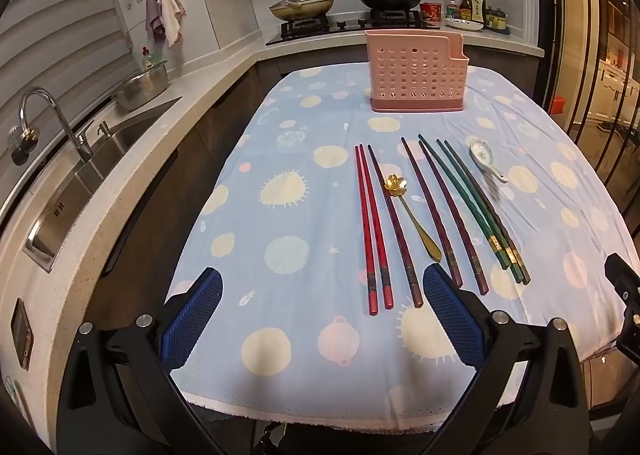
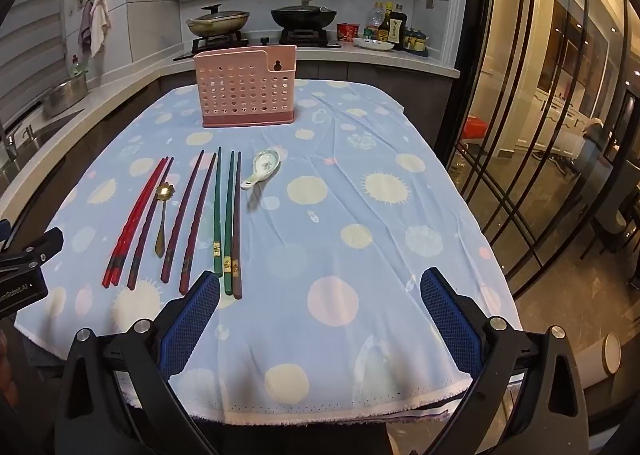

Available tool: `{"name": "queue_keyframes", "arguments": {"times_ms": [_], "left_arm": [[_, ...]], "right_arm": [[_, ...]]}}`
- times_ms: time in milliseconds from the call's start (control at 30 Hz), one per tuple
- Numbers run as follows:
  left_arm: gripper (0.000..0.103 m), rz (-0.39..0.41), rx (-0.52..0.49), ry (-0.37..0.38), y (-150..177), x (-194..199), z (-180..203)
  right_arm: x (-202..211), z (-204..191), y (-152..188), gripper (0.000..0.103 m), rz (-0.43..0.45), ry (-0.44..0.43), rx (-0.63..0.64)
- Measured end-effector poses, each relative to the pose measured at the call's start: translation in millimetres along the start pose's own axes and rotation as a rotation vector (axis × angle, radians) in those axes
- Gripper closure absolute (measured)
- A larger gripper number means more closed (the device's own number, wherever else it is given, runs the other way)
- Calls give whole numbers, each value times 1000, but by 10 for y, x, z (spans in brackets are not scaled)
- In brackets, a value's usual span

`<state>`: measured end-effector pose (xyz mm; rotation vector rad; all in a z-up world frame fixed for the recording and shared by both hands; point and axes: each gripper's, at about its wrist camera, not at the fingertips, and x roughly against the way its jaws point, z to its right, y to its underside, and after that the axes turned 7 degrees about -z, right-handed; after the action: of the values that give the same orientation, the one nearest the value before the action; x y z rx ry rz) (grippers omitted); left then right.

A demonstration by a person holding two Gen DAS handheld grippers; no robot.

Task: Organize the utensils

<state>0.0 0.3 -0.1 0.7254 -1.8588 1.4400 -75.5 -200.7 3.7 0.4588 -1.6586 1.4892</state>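
A pink perforated utensil holder (image 1: 416, 75) (image 2: 245, 87) stands at the far end of the table. In front of it lie several chopsticks in a row: red ones (image 1: 370, 231) (image 2: 134, 217), dark purple ones (image 1: 438, 211) (image 2: 192, 215) and green ones (image 1: 468, 203) (image 2: 224, 215). A gold flower-headed spoon (image 1: 412, 215) (image 2: 161, 211) lies among them. A white ceramic spoon (image 1: 484, 157) (image 2: 262, 167) lies at the right. My left gripper (image 1: 322, 295) is open and empty over the near edge. My right gripper (image 2: 320, 295) is open and empty, right of the chopsticks.
The table wears a blue dotted cloth (image 1: 288, 191) (image 2: 360, 191). A counter with a sink (image 1: 80, 175) runs along the left. A stove with two pans (image 1: 344, 3) and sauce bottles (image 2: 392, 29) stand behind. Glass doors (image 2: 540, 115) close the right side.
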Motion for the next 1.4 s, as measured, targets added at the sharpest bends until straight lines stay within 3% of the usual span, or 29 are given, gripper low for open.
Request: {"name": "queue_keyframes", "arguments": {"times_ms": [1400], "left_arm": [[7, 19, 12, -26, 7, 95, 1]], "right_arm": [[41, 20, 30, 7, 23, -16, 2]]}}
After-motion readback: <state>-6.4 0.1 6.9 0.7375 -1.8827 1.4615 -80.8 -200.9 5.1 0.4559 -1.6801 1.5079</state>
